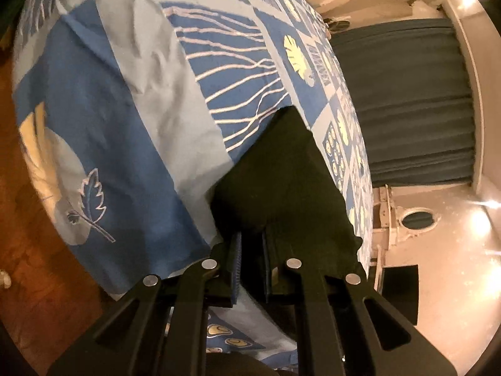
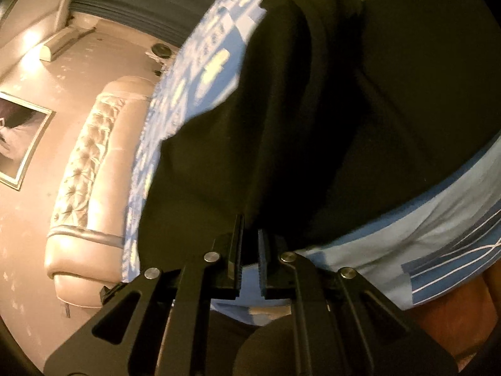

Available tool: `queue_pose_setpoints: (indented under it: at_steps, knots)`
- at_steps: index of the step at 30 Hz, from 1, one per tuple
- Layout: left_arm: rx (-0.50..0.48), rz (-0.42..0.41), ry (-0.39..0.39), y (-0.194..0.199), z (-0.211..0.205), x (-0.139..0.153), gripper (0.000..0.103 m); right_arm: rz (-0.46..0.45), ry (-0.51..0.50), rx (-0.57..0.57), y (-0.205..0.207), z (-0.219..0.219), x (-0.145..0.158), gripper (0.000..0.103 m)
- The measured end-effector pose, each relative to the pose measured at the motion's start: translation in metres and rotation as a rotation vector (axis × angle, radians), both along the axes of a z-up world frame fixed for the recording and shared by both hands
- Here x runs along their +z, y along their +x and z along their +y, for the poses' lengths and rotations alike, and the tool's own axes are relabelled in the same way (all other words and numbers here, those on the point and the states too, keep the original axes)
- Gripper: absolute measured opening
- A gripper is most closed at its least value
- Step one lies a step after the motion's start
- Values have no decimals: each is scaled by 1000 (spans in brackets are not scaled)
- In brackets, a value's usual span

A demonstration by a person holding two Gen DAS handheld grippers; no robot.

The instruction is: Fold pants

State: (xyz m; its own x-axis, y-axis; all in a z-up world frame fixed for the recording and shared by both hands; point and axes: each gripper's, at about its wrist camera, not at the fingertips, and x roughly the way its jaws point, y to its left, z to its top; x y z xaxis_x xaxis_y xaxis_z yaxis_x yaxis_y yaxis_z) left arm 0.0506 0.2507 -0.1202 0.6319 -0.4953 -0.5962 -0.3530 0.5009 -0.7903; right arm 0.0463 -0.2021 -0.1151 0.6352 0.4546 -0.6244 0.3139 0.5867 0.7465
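The black pants [image 1: 281, 172] lie on a bed with a blue patterned cover [image 1: 125, 109]. In the left wrist view one end of the pants runs back into my left gripper [image 1: 250, 238], whose jaws are nearly closed on the dark cloth. In the right wrist view the pants [image 2: 360, 109] fill most of the frame in thick folds over the cover [image 2: 422, 238]. My right gripper [image 2: 250, 228] is shut on a fold of the pants at their near edge. The far end of the pants is hidden in shadow.
A dark curtain [image 1: 413, 100] and pale wall stand beyond the bed. A tufted cream headboard [image 2: 84, 172] and a framed picture [image 2: 18, 138] are at the left of the right wrist view. Brown wooden floor [image 1: 28, 250] borders the bed.
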Motion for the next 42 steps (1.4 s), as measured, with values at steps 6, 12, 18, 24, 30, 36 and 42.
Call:
queue_pose_setpoints:
  at_steps: [6,12,18,24,30,36,42]
  knots:
    - [-17,-35,93,-18,6,17,45,-2,-57,-32,-10,-27,30,34]
    - [-26,-98,195,-29,-3,52,76,-39,-361,-46,55,-70,100,66]
    - [-130,-78,128,0,-44,59,80,166,-755,113,208,-73,85,68]
    - [-227,-41,77,22,-92,51,82,382,-1075,246,296,-66,30,68]
    - [-263,-9,134,24,-117,42,86,308,-944,203,285,-99,40,8]
    - [-255,-10,145,24,-122,35,90,100,-813,68,194,-144,106,8]
    - [-280,41,209,25,-135,46,91,-50,-647,-133,61,-215,148,8]
